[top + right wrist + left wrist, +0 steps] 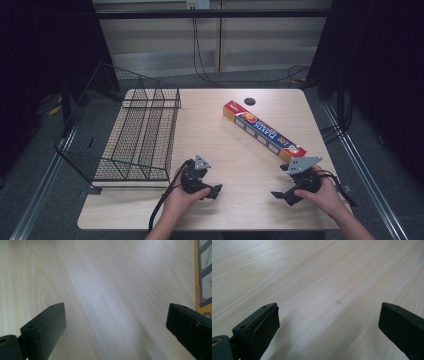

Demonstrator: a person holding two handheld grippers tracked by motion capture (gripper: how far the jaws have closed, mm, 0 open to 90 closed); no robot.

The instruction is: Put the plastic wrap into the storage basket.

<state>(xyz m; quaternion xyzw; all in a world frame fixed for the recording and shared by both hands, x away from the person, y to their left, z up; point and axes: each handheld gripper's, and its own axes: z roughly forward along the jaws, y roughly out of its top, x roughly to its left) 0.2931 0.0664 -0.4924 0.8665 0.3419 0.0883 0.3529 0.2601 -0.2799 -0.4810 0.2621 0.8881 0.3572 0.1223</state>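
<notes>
A long plastic-wrap box (pixel 263 131), red, blue and yellow, lies diagonally on the right half of the wooden table (pixel 225 150). A black wire basket (pixel 135 132) lies on the table's left side, overhanging the left edge. My left gripper (pixel 214 192) rests low near the front edge, just right of the basket's near corner, jaws wide apart over bare wood (pixel 329 322). My right gripper (pixel 283 196) sits near the front right, below the box's near end, also open with nothing between its jaws (pixel 116 325). The box's edge (pixel 202 277) shows at the right of the right gripper view.
A round black cable hole (pixel 249 101) sits near the table's far edge. Cables (pixel 240 75) trail on the floor behind the table. Bare wood lies between the two grippers and between basket and box.
</notes>
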